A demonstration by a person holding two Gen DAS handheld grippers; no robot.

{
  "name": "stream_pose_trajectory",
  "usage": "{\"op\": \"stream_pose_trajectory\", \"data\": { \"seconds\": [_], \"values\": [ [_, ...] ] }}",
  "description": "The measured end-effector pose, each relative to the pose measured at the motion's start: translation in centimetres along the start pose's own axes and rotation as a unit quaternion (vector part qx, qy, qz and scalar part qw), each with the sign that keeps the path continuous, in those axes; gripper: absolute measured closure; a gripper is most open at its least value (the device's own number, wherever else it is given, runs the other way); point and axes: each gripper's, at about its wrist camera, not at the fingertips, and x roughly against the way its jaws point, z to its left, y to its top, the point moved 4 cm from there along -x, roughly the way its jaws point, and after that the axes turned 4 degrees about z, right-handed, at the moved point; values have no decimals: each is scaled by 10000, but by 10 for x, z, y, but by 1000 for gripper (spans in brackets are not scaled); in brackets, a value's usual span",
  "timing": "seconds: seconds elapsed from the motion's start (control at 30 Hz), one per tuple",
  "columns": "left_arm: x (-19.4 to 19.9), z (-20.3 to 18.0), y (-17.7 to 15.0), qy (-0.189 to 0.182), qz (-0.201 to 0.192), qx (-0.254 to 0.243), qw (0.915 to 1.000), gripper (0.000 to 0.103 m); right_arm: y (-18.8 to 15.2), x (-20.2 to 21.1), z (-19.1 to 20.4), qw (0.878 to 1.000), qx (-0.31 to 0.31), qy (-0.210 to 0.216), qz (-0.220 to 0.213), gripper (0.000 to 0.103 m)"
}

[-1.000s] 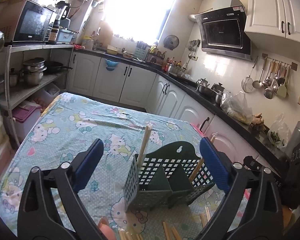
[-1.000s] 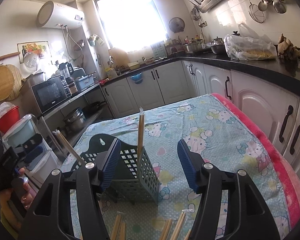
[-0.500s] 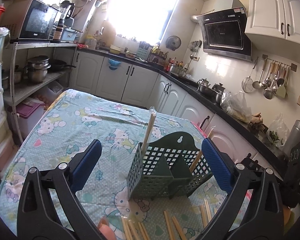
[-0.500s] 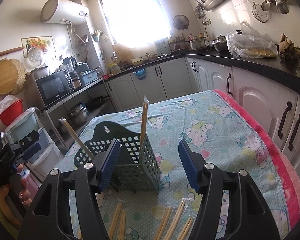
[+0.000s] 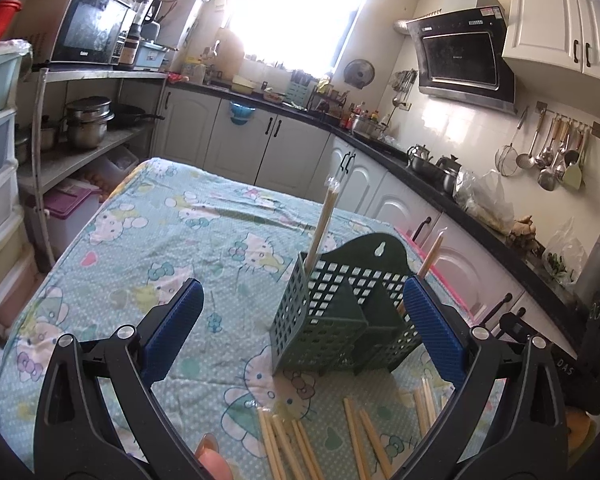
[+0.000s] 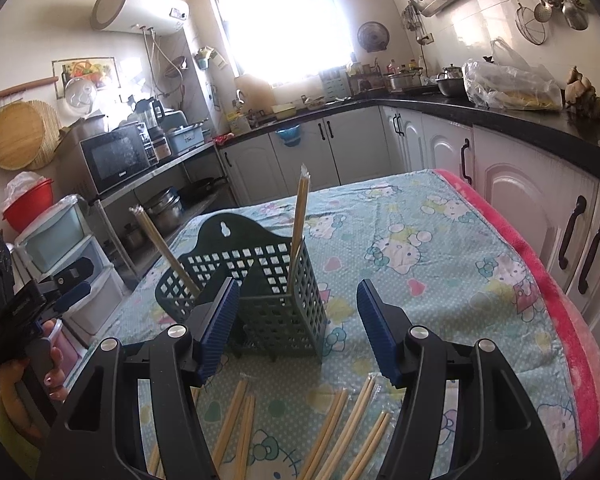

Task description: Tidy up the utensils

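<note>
While the green basket (image 5: pixel 342 320) stands on the tablecloth (image 5: pixel 188 240) with two wrapped chopstick pairs (image 6: pixel 299 216) upright inside, loose chopsticks (image 6: pixel 340 432) lie before it; left gripper (image 5: pixel 300 332) and right gripper (image 6: pixel 296 328) hover wide apart, empty.

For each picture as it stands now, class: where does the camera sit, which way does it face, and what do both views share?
Left wrist: sits behind the open left tool, facing the table and stove wall; a fingertip shows below.
Right wrist: sits behind the open right tool, facing the window and microwave shelf; the other hand shows.
Shared: green holder, loose chopsticks, tablecloth.
</note>
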Motion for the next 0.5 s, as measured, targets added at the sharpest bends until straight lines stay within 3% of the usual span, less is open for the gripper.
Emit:
{"op": "stream_pose_trajectory", "data": {
  "seconds": [0.4, 0.5],
  "values": [
    [-11, 7, -28, 138, 493, 40, 9987, 11, -22, -5, -1, 9995, 69, -12, 310, 44],
    [-16, 9, -35, 186, 660, 52, 9976, 21, -27, -5, -3, 9993, 64, -13, 367, 44]
  ]
}}
